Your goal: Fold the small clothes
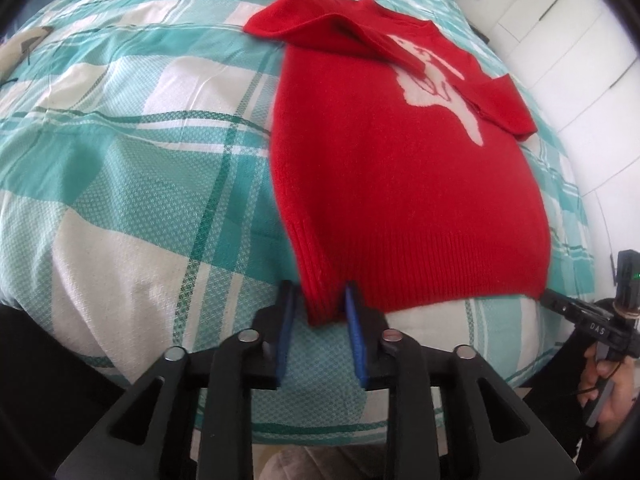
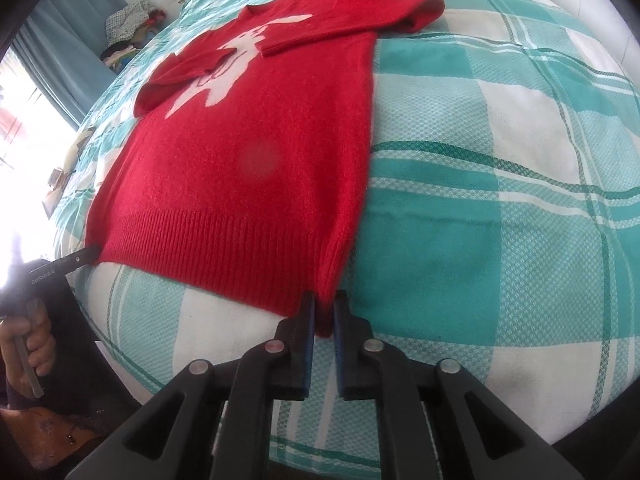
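The red knitted sweater (image 1: 392, 184) bore a white animal motif (image 1: 436, 92); the woven bedspread (image 1: 132, 168) was teal-and-white checked.

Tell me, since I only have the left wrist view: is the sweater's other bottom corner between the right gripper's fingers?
Observer: Yes. The right wrist view shows that corner of the sweater between the pads of the right gripper, which stand slightly apart.
Operator: Anything beyond the bed that I can't see?
Observer: A pile of clothes sits past its far corner, beside a blue curtain.
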Action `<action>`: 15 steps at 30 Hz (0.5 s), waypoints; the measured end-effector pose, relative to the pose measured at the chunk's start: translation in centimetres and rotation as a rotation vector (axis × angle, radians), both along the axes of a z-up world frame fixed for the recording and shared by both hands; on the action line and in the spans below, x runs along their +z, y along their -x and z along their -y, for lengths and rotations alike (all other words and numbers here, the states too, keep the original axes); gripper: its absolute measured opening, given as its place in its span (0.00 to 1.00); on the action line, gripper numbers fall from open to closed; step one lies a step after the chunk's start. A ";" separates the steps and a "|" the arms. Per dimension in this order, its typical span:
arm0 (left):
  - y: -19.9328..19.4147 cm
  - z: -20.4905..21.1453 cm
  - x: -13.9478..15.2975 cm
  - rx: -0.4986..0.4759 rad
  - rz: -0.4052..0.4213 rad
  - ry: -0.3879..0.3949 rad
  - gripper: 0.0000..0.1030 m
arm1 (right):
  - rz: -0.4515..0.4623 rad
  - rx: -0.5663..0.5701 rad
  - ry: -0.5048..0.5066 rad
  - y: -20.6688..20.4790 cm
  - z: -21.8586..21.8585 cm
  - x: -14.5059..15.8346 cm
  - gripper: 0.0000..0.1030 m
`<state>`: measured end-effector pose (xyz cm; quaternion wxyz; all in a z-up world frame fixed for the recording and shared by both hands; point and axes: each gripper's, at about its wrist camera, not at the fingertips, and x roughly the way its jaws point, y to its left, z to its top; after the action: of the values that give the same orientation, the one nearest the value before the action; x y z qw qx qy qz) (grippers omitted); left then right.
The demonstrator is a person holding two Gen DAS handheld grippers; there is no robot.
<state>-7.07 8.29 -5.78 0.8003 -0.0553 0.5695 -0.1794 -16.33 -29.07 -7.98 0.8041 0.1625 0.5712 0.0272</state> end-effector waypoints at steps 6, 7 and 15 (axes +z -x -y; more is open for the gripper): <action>1.5 -2.4 4.5 0.040 0.097 -0.050 0.56 | 0.027 0.010 0.203 1.1 2.6 5.6 0.40; 1.2 -2.7 5.7 0.047 0.129 -0.042 0.59 | 0.054 0.017 0.275 0.7 3.1 7.1 0.41; -6.0 1.6 9.1 0.103 0.356 0.068 0.81 | 0.329 0.277 0.494 -10.3 0.6 12.2 0.66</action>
<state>-1.03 6.73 3.32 0.8941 -0.0786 0.4092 -0.1644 -6.04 -29.68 4.24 0.8893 -0.1232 0.4398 0.0230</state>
